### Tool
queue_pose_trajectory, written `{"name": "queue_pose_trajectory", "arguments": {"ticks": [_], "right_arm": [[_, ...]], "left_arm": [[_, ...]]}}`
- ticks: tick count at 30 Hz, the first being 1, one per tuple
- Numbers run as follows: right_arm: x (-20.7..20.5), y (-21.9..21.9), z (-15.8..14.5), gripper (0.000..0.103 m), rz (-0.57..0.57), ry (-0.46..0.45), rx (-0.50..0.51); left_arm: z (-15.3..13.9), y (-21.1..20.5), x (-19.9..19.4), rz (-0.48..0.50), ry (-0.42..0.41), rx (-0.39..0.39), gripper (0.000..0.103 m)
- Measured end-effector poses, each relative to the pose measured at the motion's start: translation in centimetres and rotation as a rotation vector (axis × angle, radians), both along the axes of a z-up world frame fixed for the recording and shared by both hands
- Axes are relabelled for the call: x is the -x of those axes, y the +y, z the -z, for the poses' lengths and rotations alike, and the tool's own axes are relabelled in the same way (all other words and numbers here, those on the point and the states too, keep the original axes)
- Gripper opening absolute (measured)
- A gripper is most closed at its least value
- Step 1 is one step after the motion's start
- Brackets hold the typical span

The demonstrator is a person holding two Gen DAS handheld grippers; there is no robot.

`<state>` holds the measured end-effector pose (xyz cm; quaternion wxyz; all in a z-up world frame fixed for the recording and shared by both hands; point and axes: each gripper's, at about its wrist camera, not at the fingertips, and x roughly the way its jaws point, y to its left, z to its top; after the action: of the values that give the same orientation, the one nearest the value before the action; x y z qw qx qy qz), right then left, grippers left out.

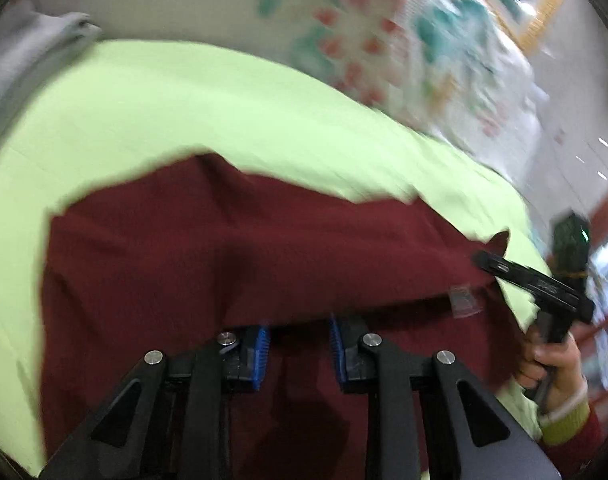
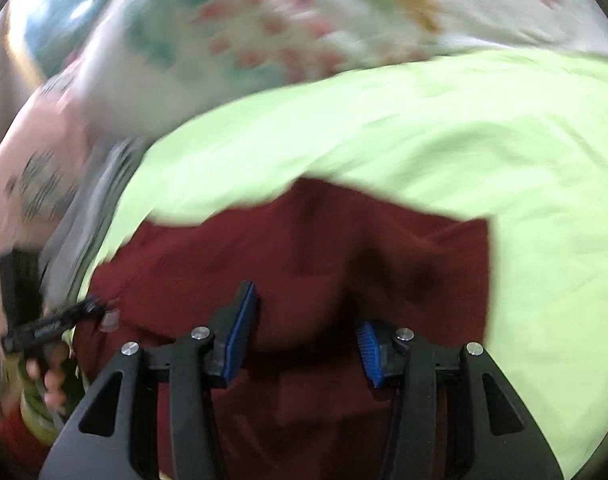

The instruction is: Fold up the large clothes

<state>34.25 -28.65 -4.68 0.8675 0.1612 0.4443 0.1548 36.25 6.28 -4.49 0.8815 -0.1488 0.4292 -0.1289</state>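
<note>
A dark maroon garment [image 1: 224, 248] lies spread on a lime green sheet [image 1: 184, 104], its folded edge lying over the tips of my left gripper [image 1: 300, 336]. That gripper is open, blue pads [image 1: 260, 354] apart and only cloth beneath them. In the right wrist view the same maroon garment [image 2: 323, 240] bulges between the widely parted blue pads [image 2: 242, 332] of my right gripper [image 2: 307, 320], which is open and does not pinch it. Each gripper shows at the edge of the other's view, beside the garment's corner, held by a hand [image 1: 551, 364].
A floral quilt [image 1: 403, 40] lies bunched beyond the green sheet [image 2: 423, 128]. A grey cloth [image 1: 32, 48] sits at the far left. Both views are blurred. A small clear tag [image 1: 465, 300] hangs at the garment's edge.
</note>
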Motion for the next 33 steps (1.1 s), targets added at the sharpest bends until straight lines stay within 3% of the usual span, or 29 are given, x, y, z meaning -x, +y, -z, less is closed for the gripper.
{"name": "queue_pose_trajectory", "arguments": {"ticks": [4, 10, 12, 14, 21, 26, 33], "right_arm": [[-0.6, -2.3, 1.2, 0.049, 0.128, 0.023, -0.061], [1.1, -2.8, 0.5, 0.049, 0.152, -0.013, -0.084], [2.2, -2.8, 0.0, 0.049, 0.155, -0.027, -0.093], [3.9, -2.6, -0.4, 0.049, 0.149, -0.041, -0.111], [9.7, -0.5, 0.3, 0.049, 0.126, -0.028, -0.170], [13.8, 1.2, 1.0, 0.049, 0.124, -0.007, -0.203], [16.4, 2.4, 0.8, 0.049, 0.096, 0.010, -0.220]], "left_arm": [[0.7, 4.2, -2.0, -0.137, 0.009, 0.034, 0.028], [1.7, 9.2, -1.1, -0.269, 0.019, 0.140, 0.029], [1.3, 9.0, 0.3, -0.274, 0.011, 0.122, 0.030], [0.8, 9.0, 2.1, -0.276, 0.001, 0.122, 0.037], [0.2, 7.1, 10.9, -0.248, -0.017, 0.224, 0.046], [0.3, 5.2, 16.6, -0.216, -0.004, 0.232, 0.062], [1.8, 5.4, 21.1, -0.233, 0.058, 0.271, 0.067]]}}
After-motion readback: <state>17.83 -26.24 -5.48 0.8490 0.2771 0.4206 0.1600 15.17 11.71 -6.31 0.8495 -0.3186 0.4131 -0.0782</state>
